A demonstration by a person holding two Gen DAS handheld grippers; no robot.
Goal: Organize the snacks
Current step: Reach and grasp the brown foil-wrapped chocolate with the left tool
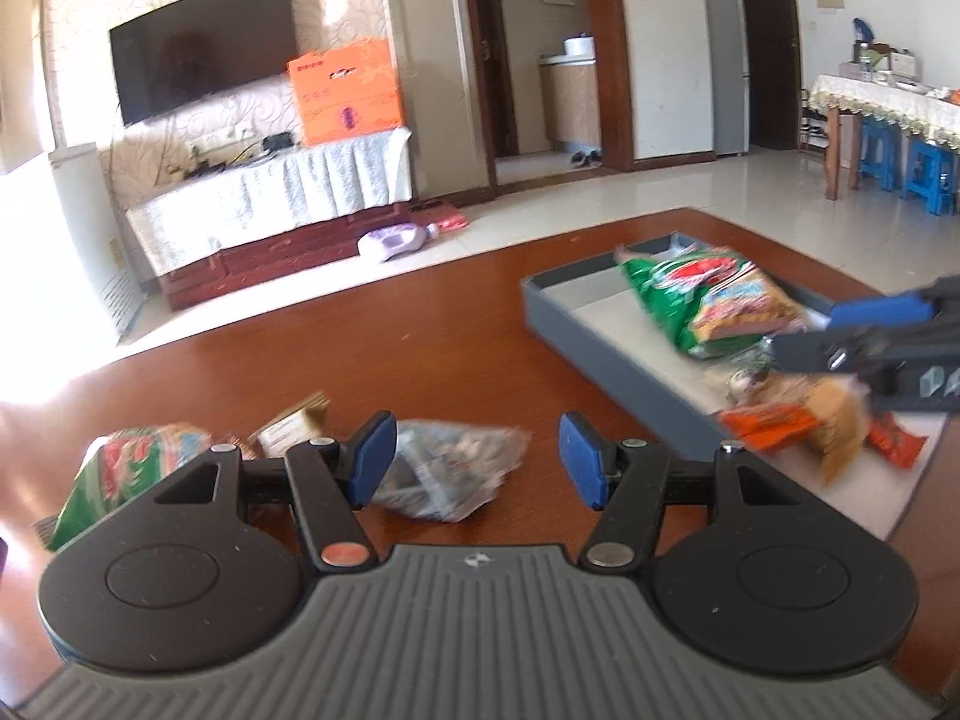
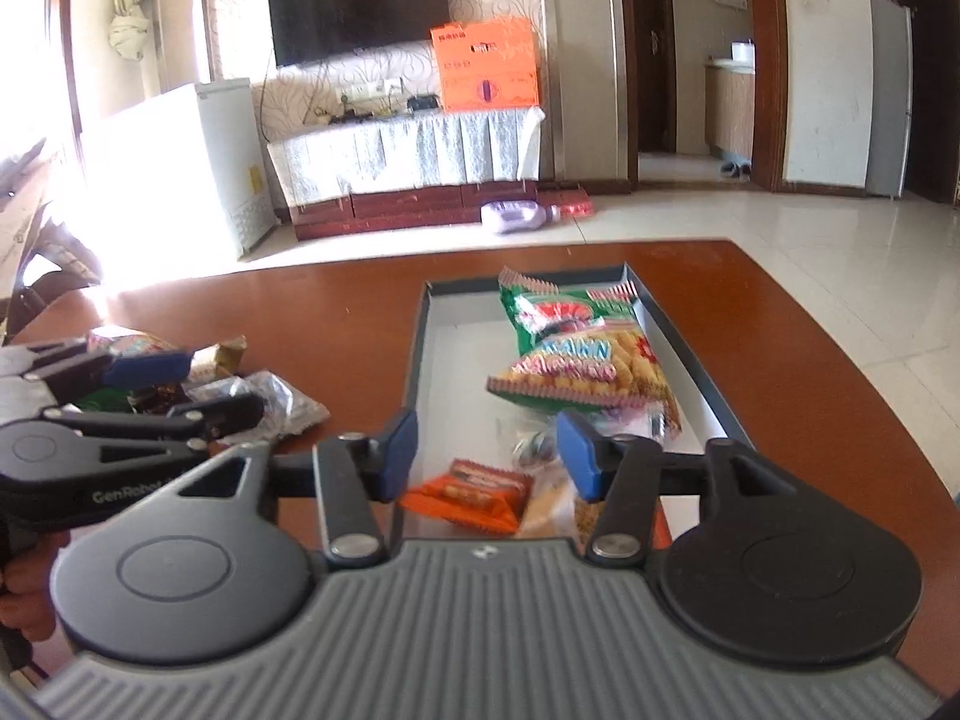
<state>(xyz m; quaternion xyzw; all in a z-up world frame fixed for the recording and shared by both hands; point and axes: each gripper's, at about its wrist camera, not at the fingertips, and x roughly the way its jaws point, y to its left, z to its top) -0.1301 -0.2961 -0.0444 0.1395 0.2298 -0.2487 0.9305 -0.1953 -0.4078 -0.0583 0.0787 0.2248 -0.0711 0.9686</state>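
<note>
A glossy wooden table [image 2: 810, 372] carries a shallow grey tray [image 2: 420, 348] at twelve o'clock of the right gripper [image 2: 486, 453], holding crinkly green snack bags [image 2: 570, 354] and an orange packet [image 2: 474, 492]. Fingers spread, empty. The left gripper [image 1: 477, 459], fingers spread, hovers over a clear foil pouch [image 1: 450, 474].

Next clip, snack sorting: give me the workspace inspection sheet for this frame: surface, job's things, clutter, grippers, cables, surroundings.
Surface: reddish wooden table, glossy, sun glare at its left end.
Job's things: grey tray holding a green snack bag, an orange packet and more snacks; on the table left of it, a clear packet, a second green bag and a brown packet.
Clutter: nothing seen.
Grippers: left gripper open over the clear packet; right gripper open over the tray's near end, holding nothing.
Cables: wires on the TV bench.
Surroundings: wall TV, orange box, purple bottle on the floor.
</note>
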